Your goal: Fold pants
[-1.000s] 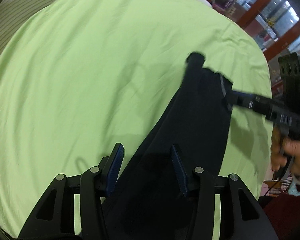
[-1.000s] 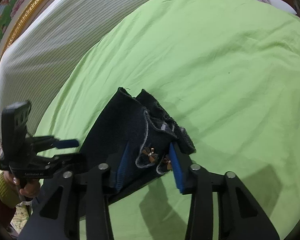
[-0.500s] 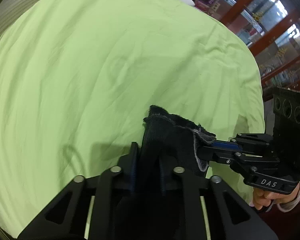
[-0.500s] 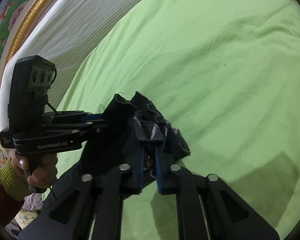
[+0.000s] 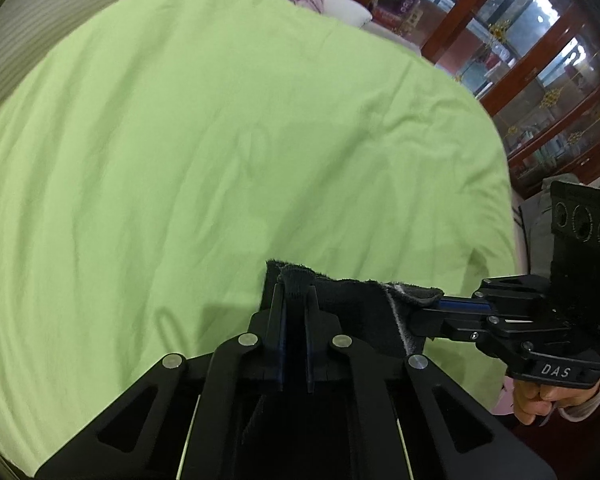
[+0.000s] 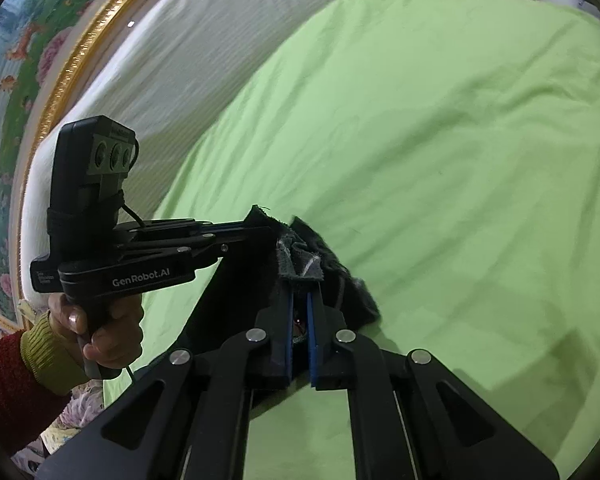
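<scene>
Both tongs, left and right, have closed from apart onto the dark pants' edge at lower centre; lifted off the green bedsheet, ready for folding.

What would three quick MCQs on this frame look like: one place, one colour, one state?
1. Where does the right claw grip the dark fabric pants?
A. at the same top edge the left claw holds, off to one side
B. at a hem lying flat on the bed
C. nowhere

2. What colour is the wrinkled bed sheet?
A. white
B. light green
C. navy

3. What state is the left claw in?
A. wide open
B. shut on the pants
C. shut on nothing

Answers:
1 A: in the left wrist view both claws pinch the same raised edge, side by side.
2 B: the sheet fills both views in light green.
3 B: its blue pads sit close together with dark cloth bunched between them.
</scene>
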`<state>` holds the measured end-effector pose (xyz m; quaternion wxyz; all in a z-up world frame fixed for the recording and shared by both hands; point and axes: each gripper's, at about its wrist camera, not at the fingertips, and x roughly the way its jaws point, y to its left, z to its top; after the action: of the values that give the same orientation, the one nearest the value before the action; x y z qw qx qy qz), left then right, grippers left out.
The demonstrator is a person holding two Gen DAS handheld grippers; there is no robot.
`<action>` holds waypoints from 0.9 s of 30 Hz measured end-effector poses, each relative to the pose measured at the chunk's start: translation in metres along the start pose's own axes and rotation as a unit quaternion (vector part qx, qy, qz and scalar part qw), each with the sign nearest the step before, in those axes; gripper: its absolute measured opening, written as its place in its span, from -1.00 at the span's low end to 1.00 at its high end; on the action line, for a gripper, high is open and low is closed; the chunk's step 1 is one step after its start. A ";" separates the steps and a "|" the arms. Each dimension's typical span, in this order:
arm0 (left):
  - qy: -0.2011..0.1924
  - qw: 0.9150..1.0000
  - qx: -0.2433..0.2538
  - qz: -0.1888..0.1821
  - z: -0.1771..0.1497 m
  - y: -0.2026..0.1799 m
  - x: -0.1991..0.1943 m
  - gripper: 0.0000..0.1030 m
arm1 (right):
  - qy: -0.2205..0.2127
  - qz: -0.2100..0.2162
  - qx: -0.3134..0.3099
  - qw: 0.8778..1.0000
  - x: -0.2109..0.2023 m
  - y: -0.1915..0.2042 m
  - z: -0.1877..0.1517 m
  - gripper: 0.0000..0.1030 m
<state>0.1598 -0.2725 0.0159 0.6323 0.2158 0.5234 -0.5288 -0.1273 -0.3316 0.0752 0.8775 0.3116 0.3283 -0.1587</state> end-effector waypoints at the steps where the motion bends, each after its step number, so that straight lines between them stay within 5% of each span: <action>1: 0.002 1.000 0.001 0.005 -0.002 -0.002 0.004 -0.90 | 0.006 -0.006 0.001 1.000 0.002 -0.001 -0.002 -0.87; 8: -0.002 1.000 0.009 0.030 -0.002 -0.006 0.002 -0.79 | 0.022 -0.050 0.005 0.998 0.011 -0.008 -0.011 -0.76; 13: 0.000 0.999 0.003 0.039 -0.002 0.002 -0.004 -0.52 | 0.016 -0.055 0.012 0.998 -0.001 -0.012 -0.018 -0.25; 16: 0.019 0.999 -0.001 0.030 -0.004 0.009 0.000 -0.30 | 0.023 -0.036 0.027 0.999 -0.001 -0.016 -0.025 -0.23; 25: 0.078 0.997 -0.012 -0.009 0.001 0.012 0.038 -0.37 | 0.043 0.022 0.063 0.997 0.012 -0.036 -0.031 -0.24; 27: 0.074 0.997 -0.027 -0.023 0.004 0.017 0.040 -0.47 | 0.040 0.028 0.064 0.997 0.015 -0.035 -0.034 -0.37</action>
<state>0.1721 -0.2879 -0.0228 0.5848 0.2248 0.5880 -0.5116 -0.1492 -0.3374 0.0293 0.8458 0.3825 0.3438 -0.1423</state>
